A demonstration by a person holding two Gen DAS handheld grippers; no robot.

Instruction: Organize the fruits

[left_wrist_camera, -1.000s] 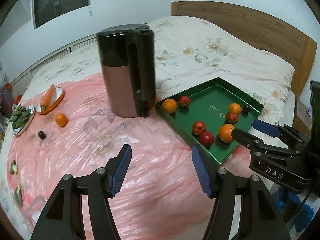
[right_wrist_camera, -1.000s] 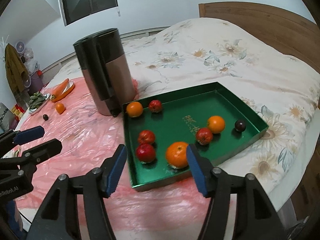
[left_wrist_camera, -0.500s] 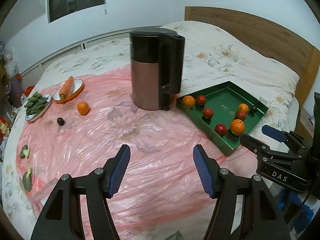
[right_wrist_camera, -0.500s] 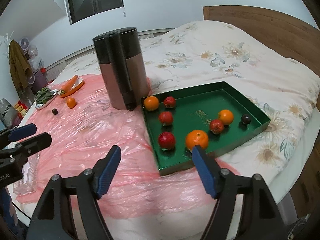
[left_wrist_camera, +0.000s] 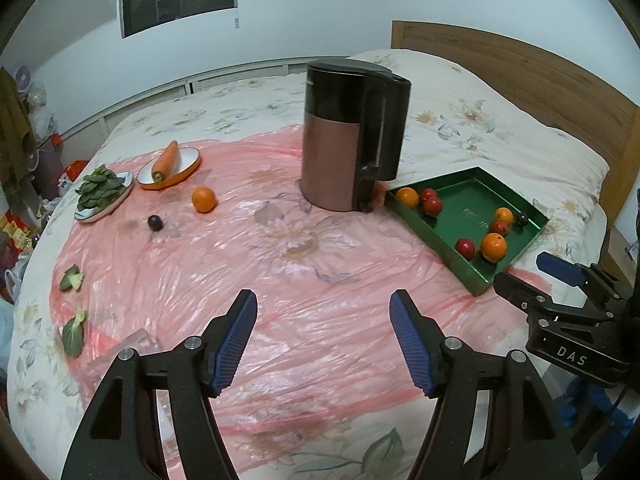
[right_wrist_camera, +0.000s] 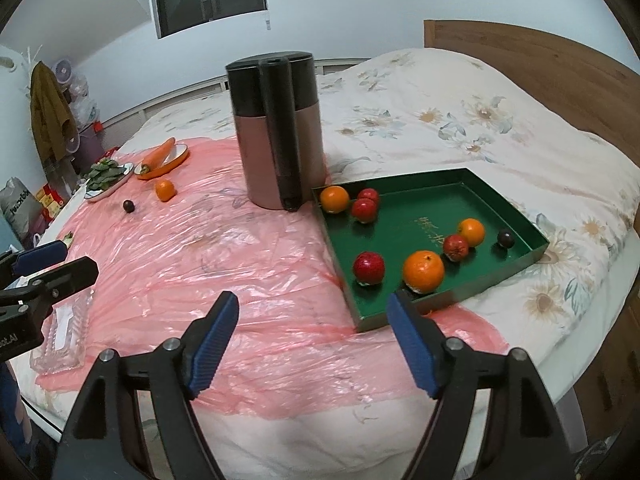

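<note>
The loose orange (left_wrist_camera: 203,199) lies left of the kettle (left_wrist_camera: 352,136), well beyond the left gripper (left_wrist_camera: 323,338), whose empty jaws have just been widening.

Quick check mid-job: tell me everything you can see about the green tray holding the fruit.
The shallow rectangular green tray looks like glossy card or thin metal, with low upright walls and gold characters printed on its floor. It lies flat on the floral bedspread, its near corner over the pink plastic sheet, close beside the copper-and-black kettle. Inside sit three oranges, four red fruits and one dark plum. Neither gripper touches it.
</note>
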